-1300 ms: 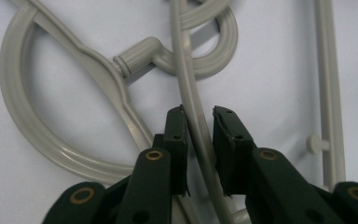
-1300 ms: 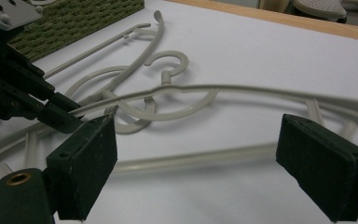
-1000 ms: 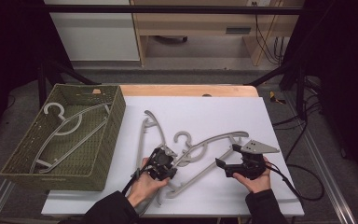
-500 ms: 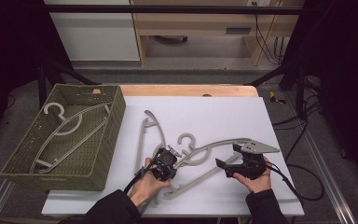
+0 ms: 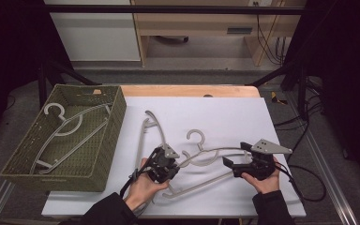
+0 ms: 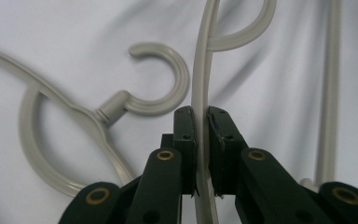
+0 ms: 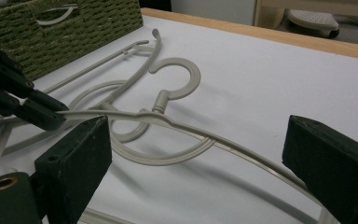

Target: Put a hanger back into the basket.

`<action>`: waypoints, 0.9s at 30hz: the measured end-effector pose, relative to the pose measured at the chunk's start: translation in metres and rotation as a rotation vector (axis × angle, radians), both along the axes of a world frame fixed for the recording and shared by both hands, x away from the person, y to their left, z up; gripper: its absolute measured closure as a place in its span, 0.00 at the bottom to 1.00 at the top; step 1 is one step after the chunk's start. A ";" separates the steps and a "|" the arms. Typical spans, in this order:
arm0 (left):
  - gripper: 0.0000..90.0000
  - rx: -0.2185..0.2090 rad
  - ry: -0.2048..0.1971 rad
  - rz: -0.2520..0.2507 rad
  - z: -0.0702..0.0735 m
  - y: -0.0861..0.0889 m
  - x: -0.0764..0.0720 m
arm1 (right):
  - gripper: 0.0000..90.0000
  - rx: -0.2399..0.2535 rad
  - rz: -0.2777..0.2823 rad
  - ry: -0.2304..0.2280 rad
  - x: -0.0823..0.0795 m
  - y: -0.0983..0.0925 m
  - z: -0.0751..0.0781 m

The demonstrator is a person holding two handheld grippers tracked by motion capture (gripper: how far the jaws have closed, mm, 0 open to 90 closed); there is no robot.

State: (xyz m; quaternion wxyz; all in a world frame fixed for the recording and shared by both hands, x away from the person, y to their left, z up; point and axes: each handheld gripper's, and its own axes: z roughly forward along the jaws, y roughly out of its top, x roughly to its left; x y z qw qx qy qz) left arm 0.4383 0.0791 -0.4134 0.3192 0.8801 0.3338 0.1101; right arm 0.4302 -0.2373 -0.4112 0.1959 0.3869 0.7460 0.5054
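Several grey plastic hangers lie tangled on the white table top. My left gripper is shut on the thin arm of one grey hanger, and the pads clamp it from both sides. A second hanger's hook lies just left of the jaws. My right gripper is open and its jaws have just been opening wider. The same hanger's long arm runs between its pads without touching either. That hanger's hook lies between both grippers.
A green woven basket stands at the table's left with hangers inside; its wall is seen beyond the tangle. Another hanger lies beside the basket. A wooden edge borders the far side.
My left gripper has closed on the hanger arm and risen a little with it. The hanger's hook has shifted slightly right. My right gripper's jaws stand a bit wider.
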 end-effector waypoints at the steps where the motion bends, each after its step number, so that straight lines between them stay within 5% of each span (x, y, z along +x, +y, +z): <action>1: 0.92 -0.010 -0.008 -0.001 0.005 0.002 -0.001 | 0.08 0.004 -0.002 -0.007 -0.001 -0.001 0.001; 12: 0.92 -0.065 -0.119 -0.002 0.046 0.022 -0.006 | 0.06 0.042 -0.033 -0.040 -0.006 -0.014 0.012; 20: 0.92 -0.117 -0.252 0.017 0.074 0.040 -0.011 | 0.07 0.027 -0.026 -0.036 -0.005 -0.014 0.010; 27: 0.92 -0.118 -0.337 0.043 0.101 0.059 -0.012 | 0.06 0.033 -0.031 -0.035 -0.006 -0.015 0.011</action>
